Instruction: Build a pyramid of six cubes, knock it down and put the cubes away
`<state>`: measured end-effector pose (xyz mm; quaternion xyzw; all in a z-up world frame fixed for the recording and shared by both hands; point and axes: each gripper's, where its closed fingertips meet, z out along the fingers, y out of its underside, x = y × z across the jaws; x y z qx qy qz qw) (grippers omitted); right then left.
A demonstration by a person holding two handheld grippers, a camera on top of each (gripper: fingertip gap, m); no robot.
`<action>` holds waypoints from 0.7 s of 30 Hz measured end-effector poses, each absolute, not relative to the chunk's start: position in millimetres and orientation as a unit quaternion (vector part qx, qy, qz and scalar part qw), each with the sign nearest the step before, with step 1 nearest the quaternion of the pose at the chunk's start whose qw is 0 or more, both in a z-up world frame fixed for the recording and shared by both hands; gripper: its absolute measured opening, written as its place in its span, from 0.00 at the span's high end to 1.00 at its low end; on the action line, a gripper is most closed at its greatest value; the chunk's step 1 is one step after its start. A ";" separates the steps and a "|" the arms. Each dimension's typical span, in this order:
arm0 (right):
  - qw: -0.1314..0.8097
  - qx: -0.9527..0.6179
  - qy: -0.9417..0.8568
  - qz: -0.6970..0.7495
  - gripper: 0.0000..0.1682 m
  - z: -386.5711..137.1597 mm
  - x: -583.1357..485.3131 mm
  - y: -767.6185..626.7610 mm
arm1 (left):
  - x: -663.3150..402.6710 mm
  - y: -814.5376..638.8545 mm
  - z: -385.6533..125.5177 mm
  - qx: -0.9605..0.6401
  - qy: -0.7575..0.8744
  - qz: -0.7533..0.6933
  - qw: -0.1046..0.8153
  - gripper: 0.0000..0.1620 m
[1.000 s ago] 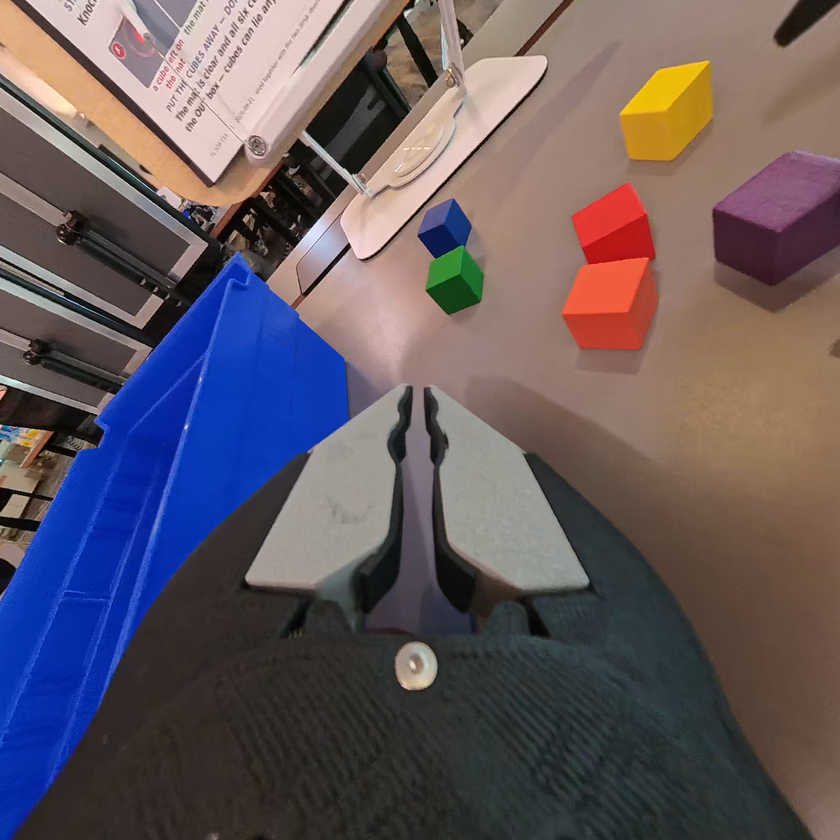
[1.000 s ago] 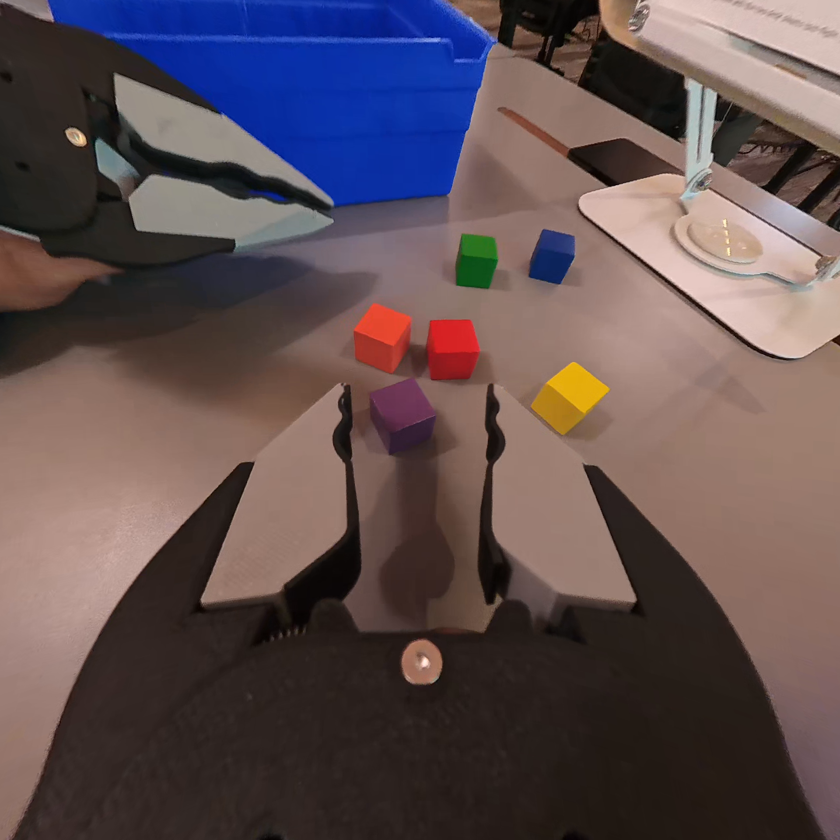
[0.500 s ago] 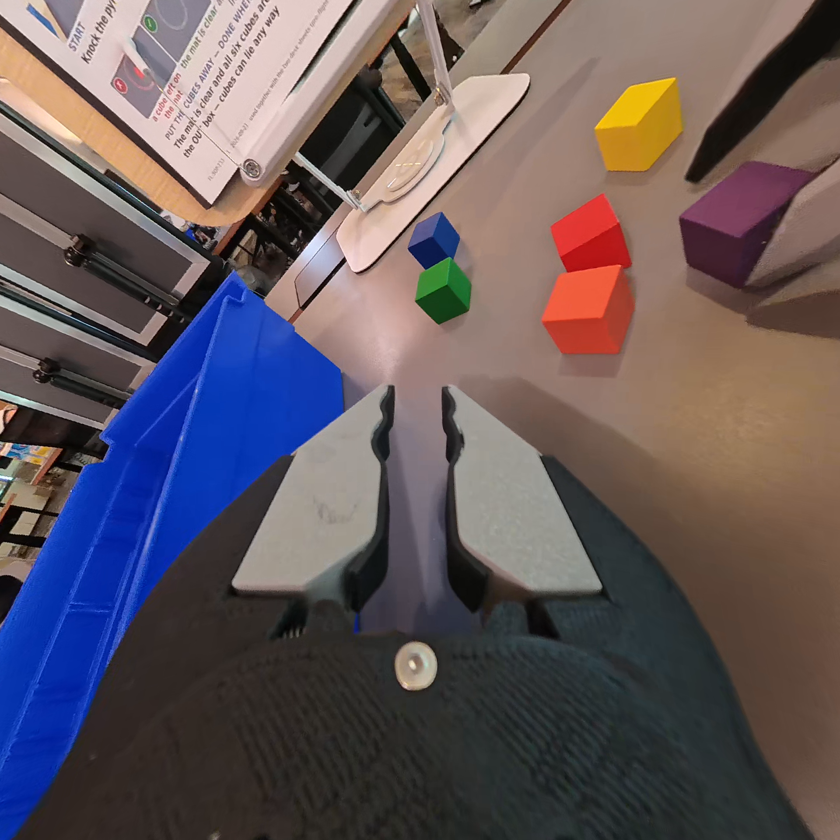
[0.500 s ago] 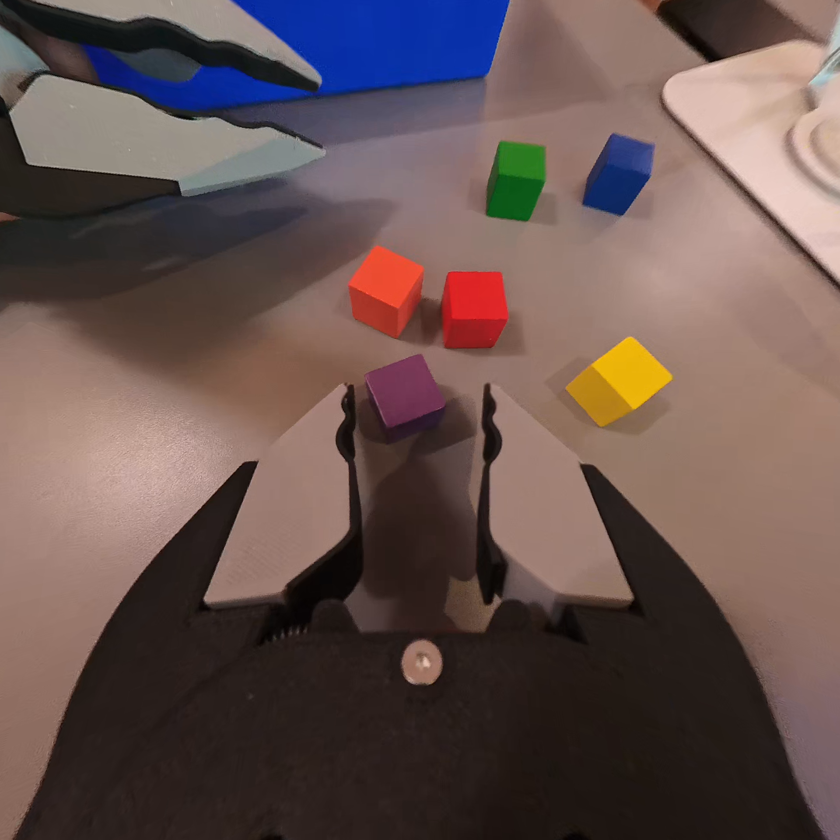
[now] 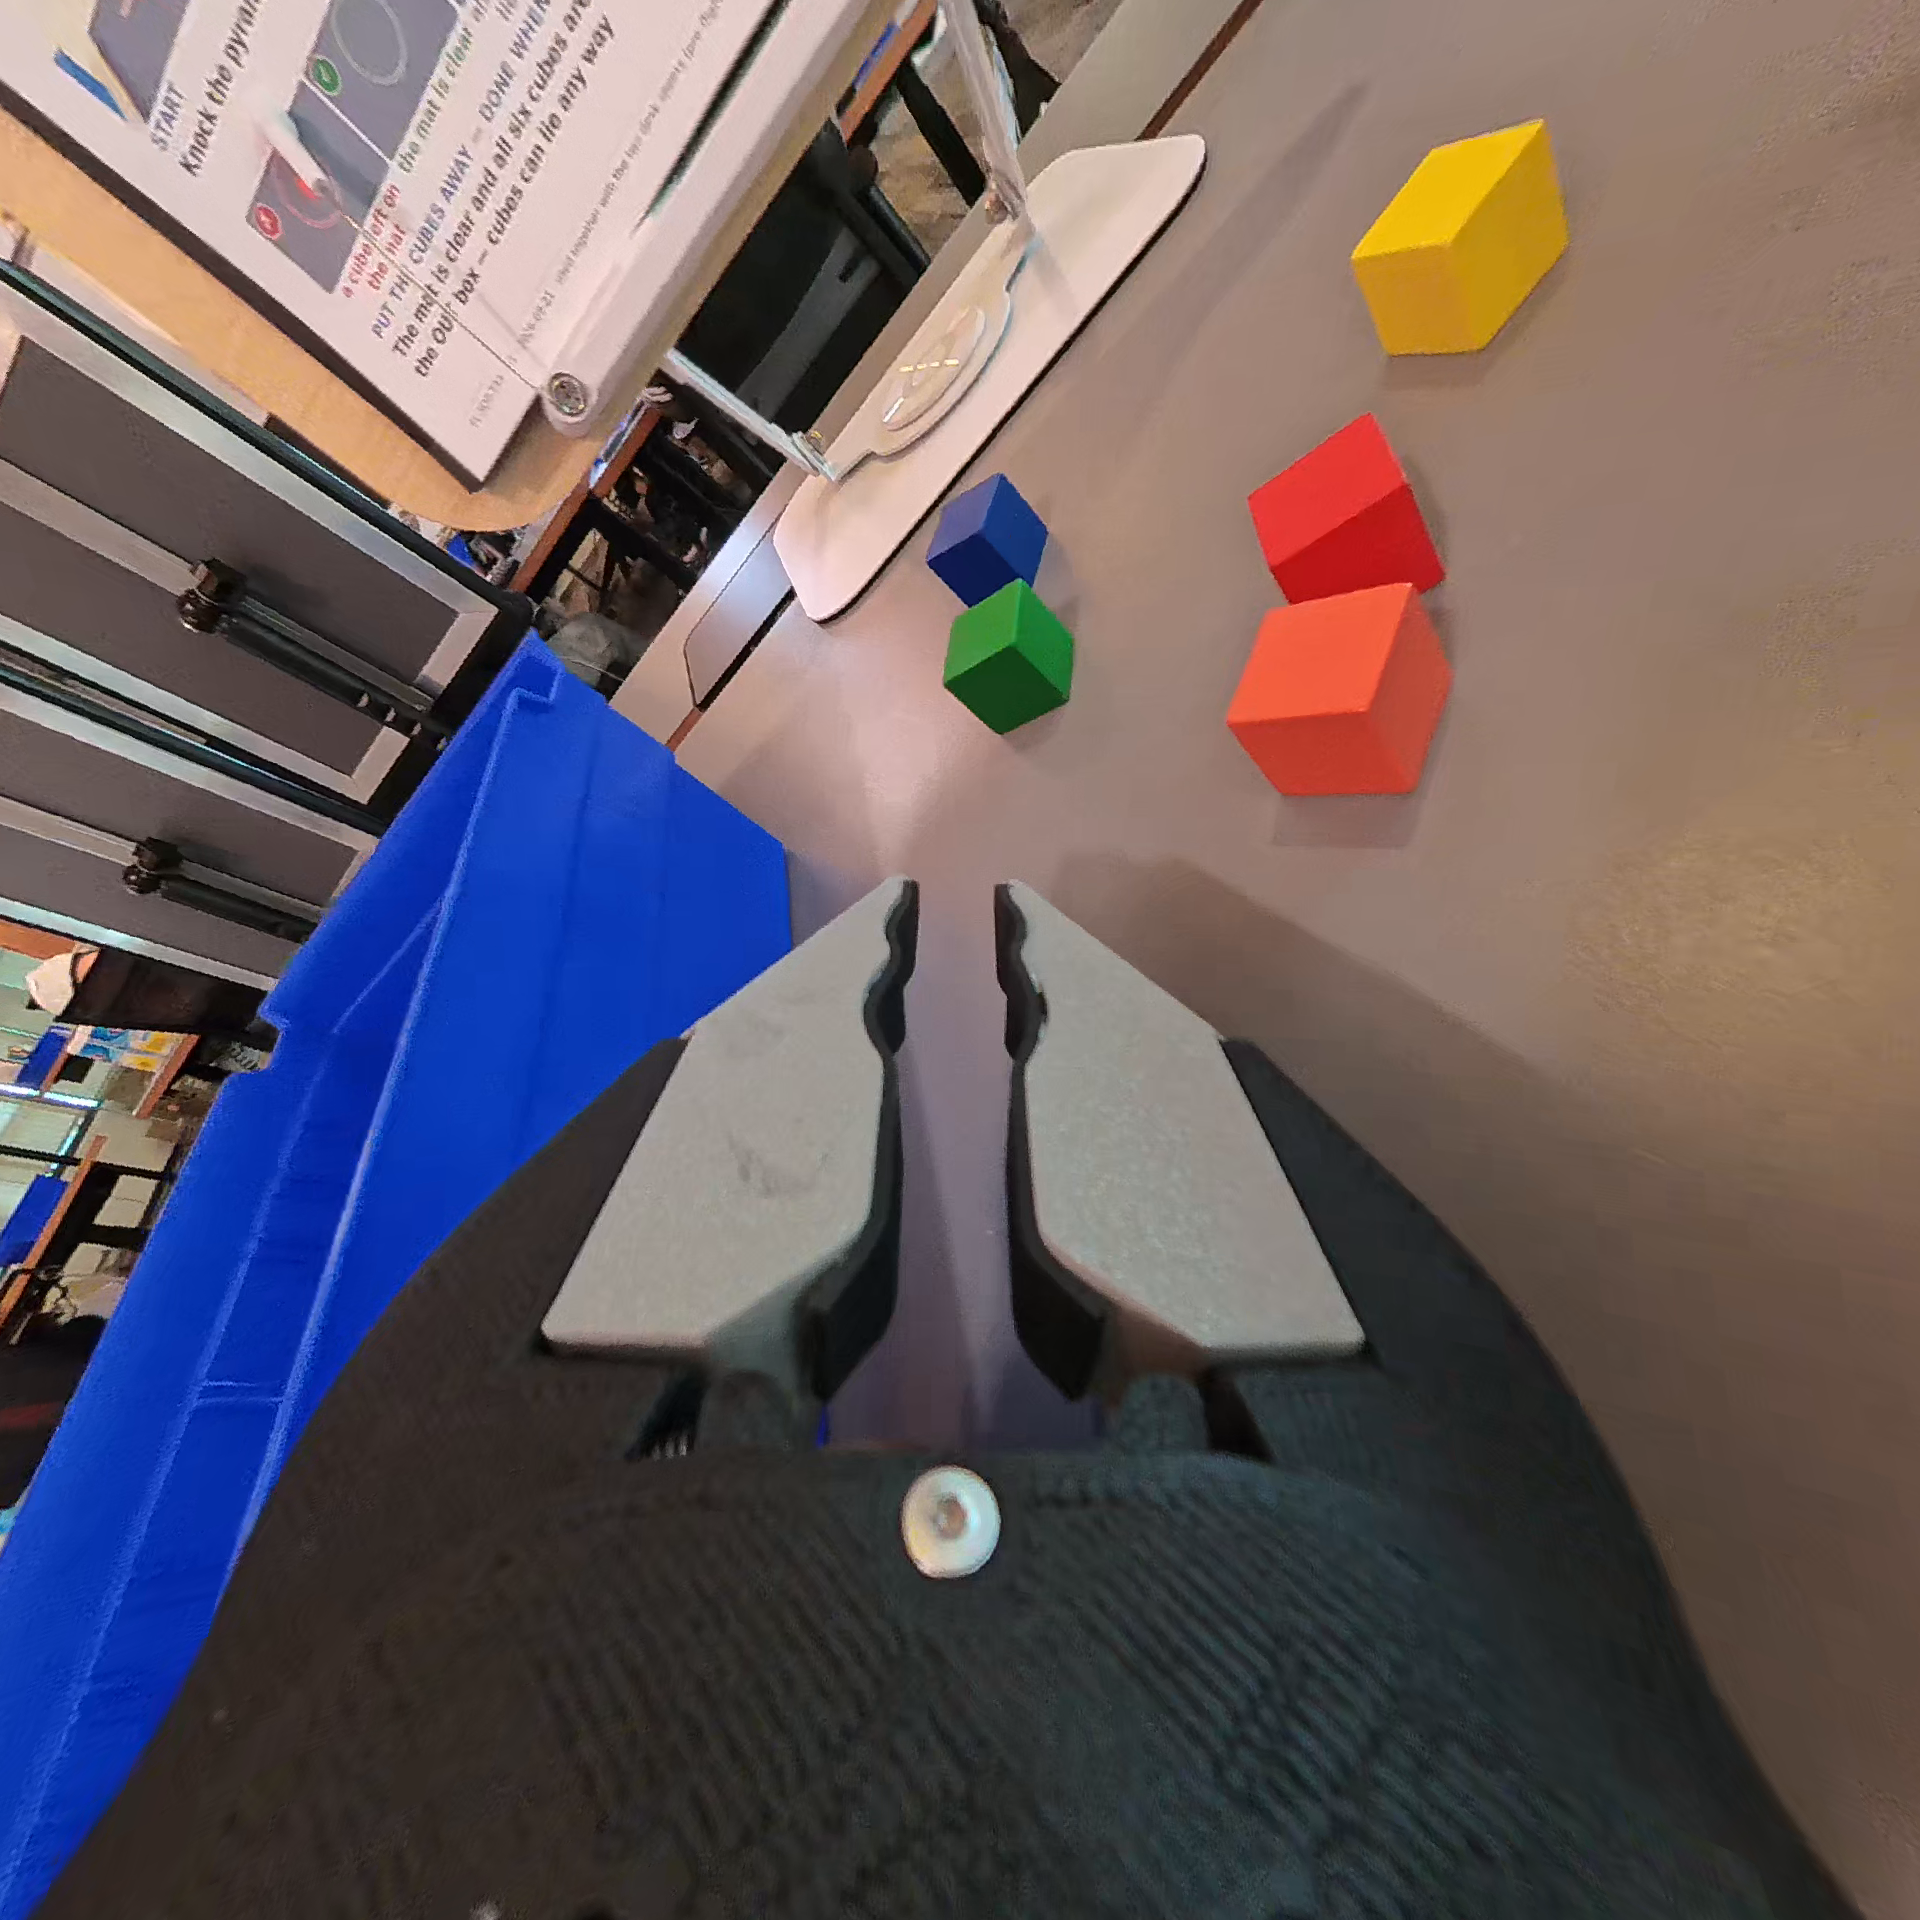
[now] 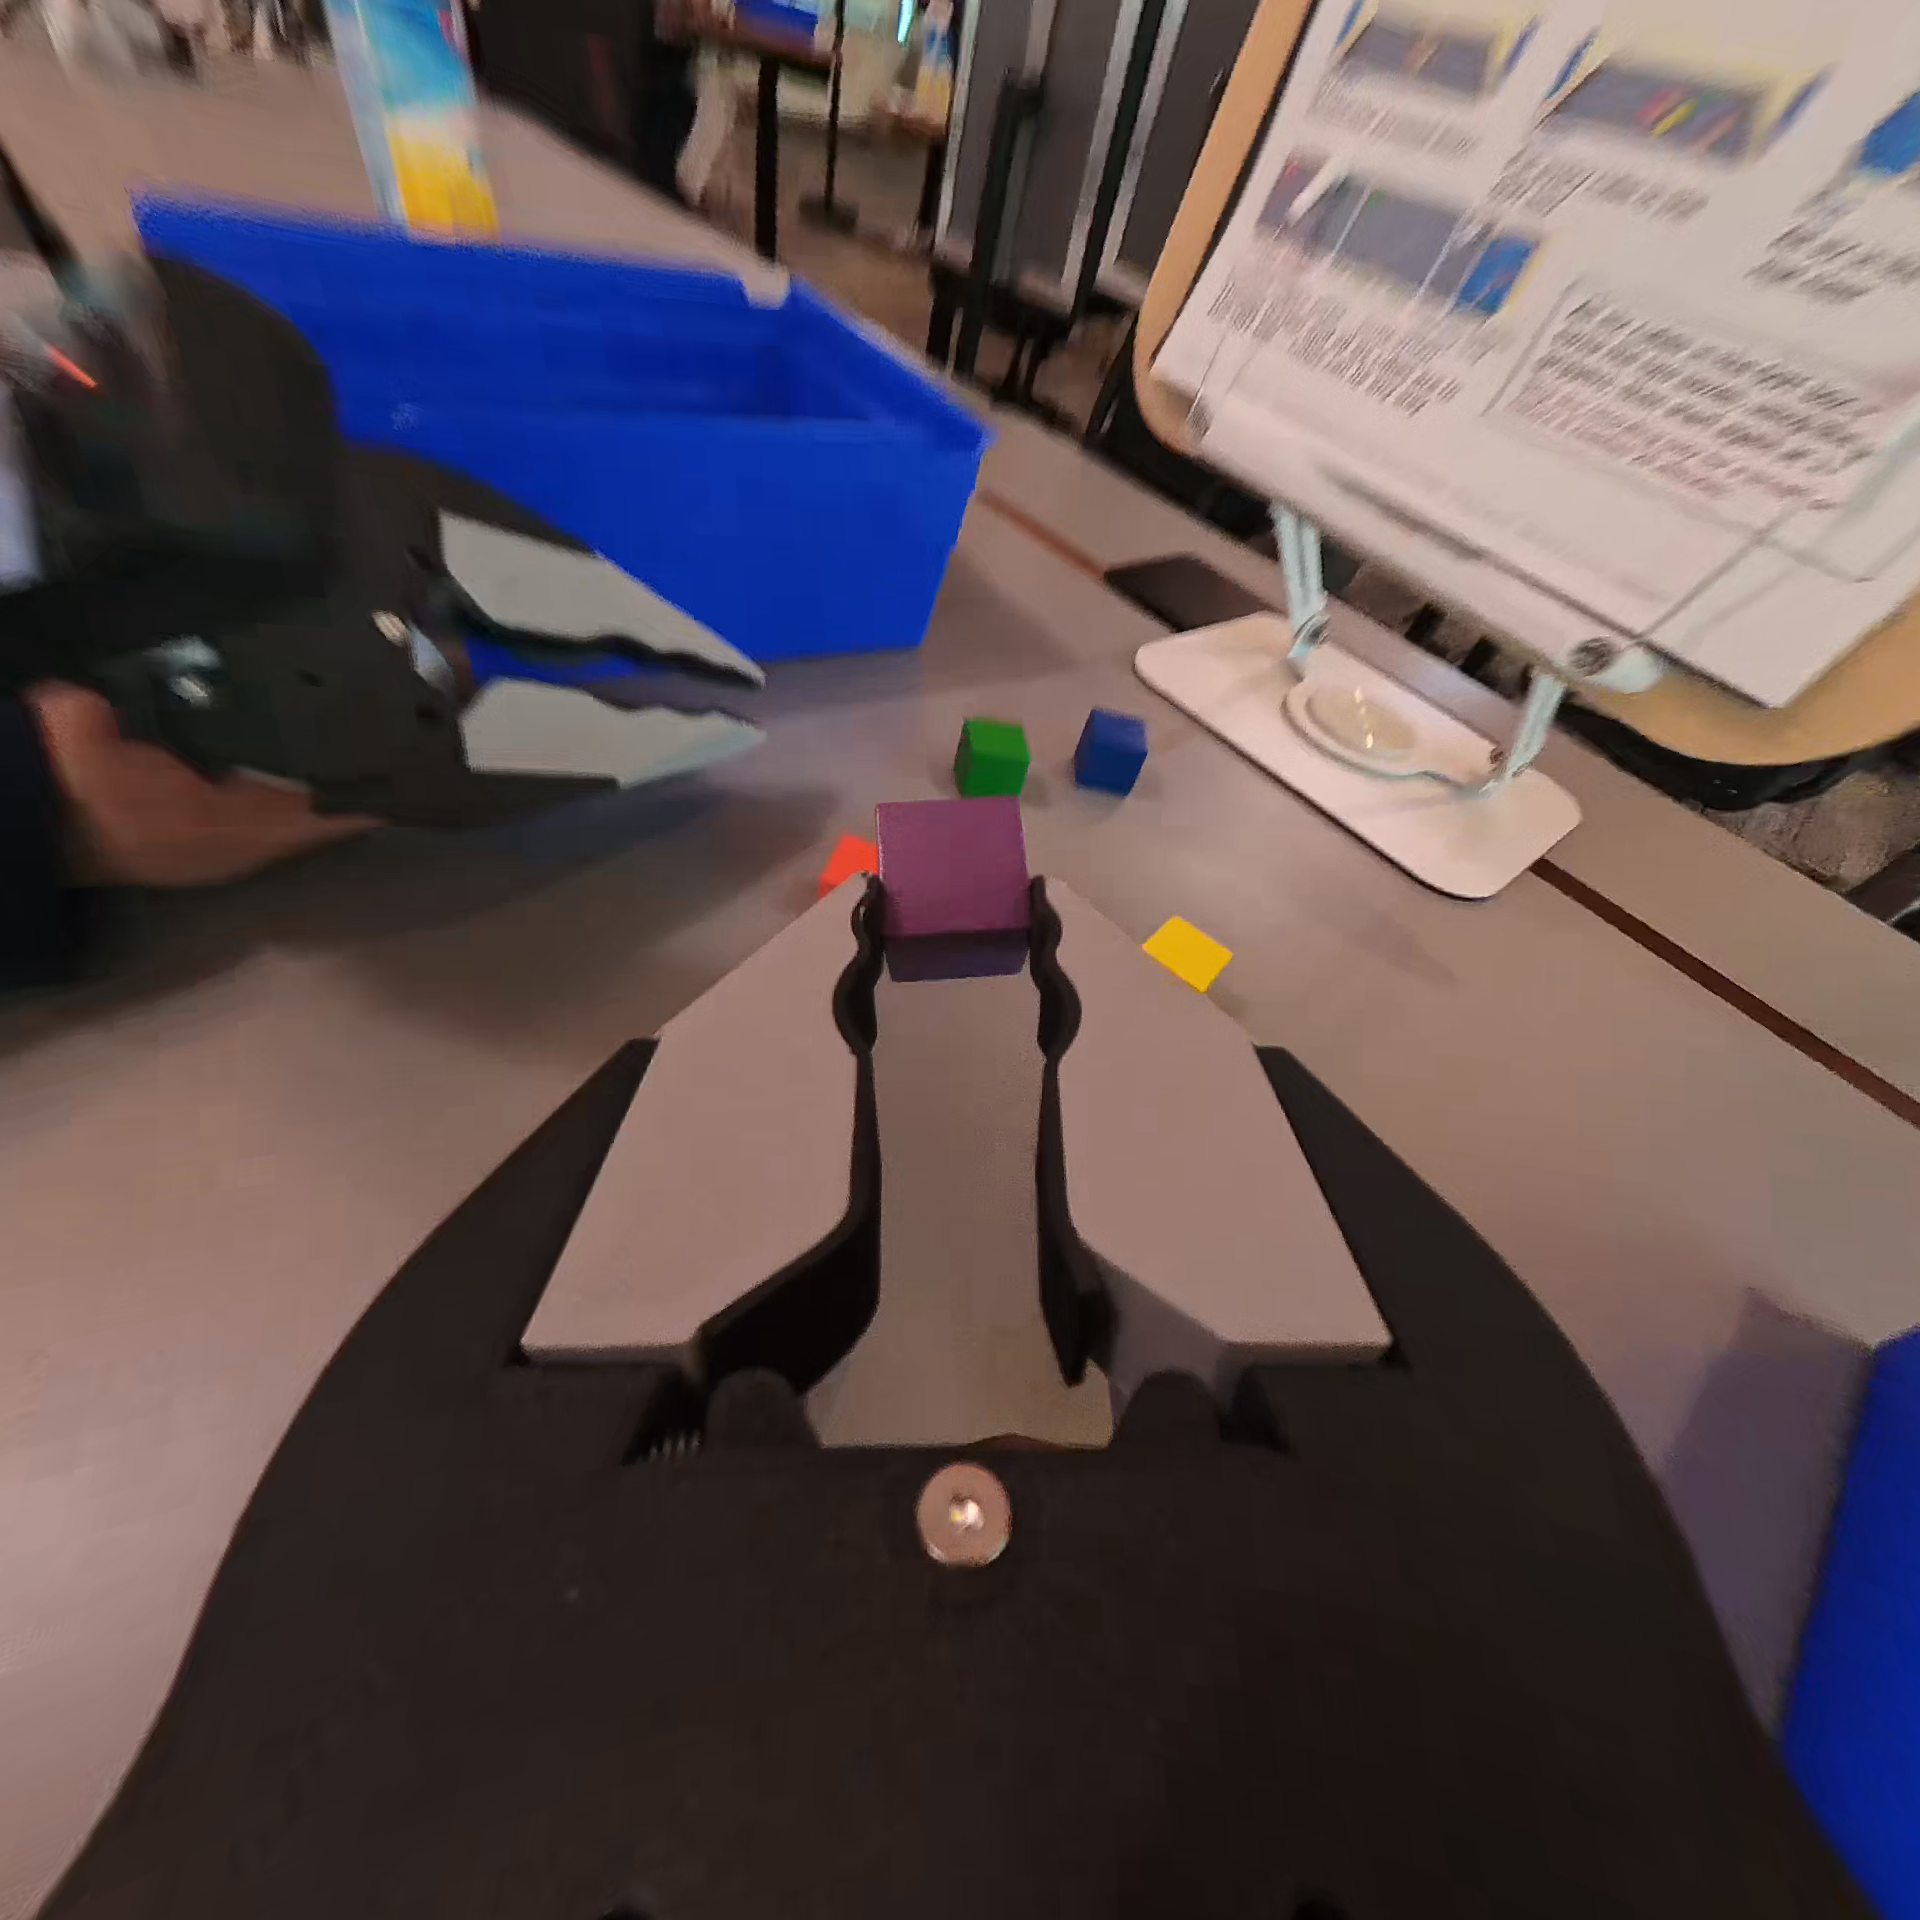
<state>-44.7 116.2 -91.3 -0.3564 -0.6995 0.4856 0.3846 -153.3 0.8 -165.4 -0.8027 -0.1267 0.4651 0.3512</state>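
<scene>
My right gripper (image 6: 953,920) is shut on the purple cube (image 6: 951,868) and holds it above the grey table. Beyond it on the table lie the green cube (image 6: 992,756), the blue cube (image 6: 1110,750), the yellow cube (image 6: 1187,951) and a corner of the orange cube (image 6: 847,860). The red cube is hidden there. My left gripper (image 5: 954,904) is open by a narrow gap and empty, beside the blue bin (image 5: 468,1039). Ahead of it lie the green cube (image 5: 1008,655), blue cube (image 5: 987,540), orange cube (image 5: 1340,691), red cube (image 5: 1340,509) and yellow cube (image 5: 1460,244).
A sign board (image 6: 1558,260) stands on a white base (image 6: 1351,738) at the back right. The blue bin (image 6: 623,436) is at the back left, behind the left gripper (image 6: 623,686). Another blue object (image 6: 1860,1558) shows at the right edge. Tip to tip, the grippers are about 15 centimeters apart.
My right gripper has shut on the purple cube and lifted it off the table, tilting upward. My left gripper's jaws have opened slightly.
</scene>
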 end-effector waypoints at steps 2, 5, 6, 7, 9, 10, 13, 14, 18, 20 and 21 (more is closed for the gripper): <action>0.422 -0.354 -0.660 0.511 0.85 -57.1 -14.6 129.6 | -152.4 0.8 -162.6 -0.800 -0.130 0.460 0.364 0.93; 0.492 -0.373 -0.614 0.491 0.85 -11.2 24.5 181.1 | -153.1 1.0 -163.4 -0.803 -0.135 0.450 0.367 0.92; 0.508 -0.389 -0.600 0.481 0.85 -0.2 34.5 204.4 | -153.1 1.1 -163.4 -0.803 -0.135 0.449 0.368 0.92; 0.519 -0.409 -0.587 0.468 0.85 6.6 42.3 229.6 | -152.7 1.5 -163.5 -0.803 -0.133 0.449 0.368 0.92; 0.516 -0.463 -0.574 0.435 0.85 2.4 50.4 281.3 | -151.3 2.8 -164.2 -0.804 -0.125 0.452 0.365 0.92; 0.505 -0.492 -0.573 0.417 0.85 -7.2 51.5 305.1 | -150.7 3.6 -165.1 -0.805 -0.121 0.453 0.363 0.92; 0.472 -0.566 -0.577 0.352 0.85 -49.8 47.4 366.9 | -150.3 4.2 -166.1 -0.806 -0.117 0.456 0.358 0.92; 0.456 -0.588 -0.581 0.329 0.85 -66.8 44.5 382.9 | -151.2 3.5 -166.0 -0.806 -0.120 0.456 0.358 0.92; 0.362 -0.658 -0.599 0.278 0.83 -123.7 29.5 411.1 | -152.1 2.1 -163.9 -0.803 -0.128 0.455 0.363 0.92; 0.355 -0.668 -0.592 0.278 0.76 -123.8 21.7 415.0 | -152.2 1.8 -162.9 -0.801 -0.131 0.453 0.368 0.92; 0.358 -0.666 -0.588 0.289 0.75 -116.5 17.5 412.5 | -152.7 1.3 -162.6 -0.801 -0.133 0.452 0.369 0.92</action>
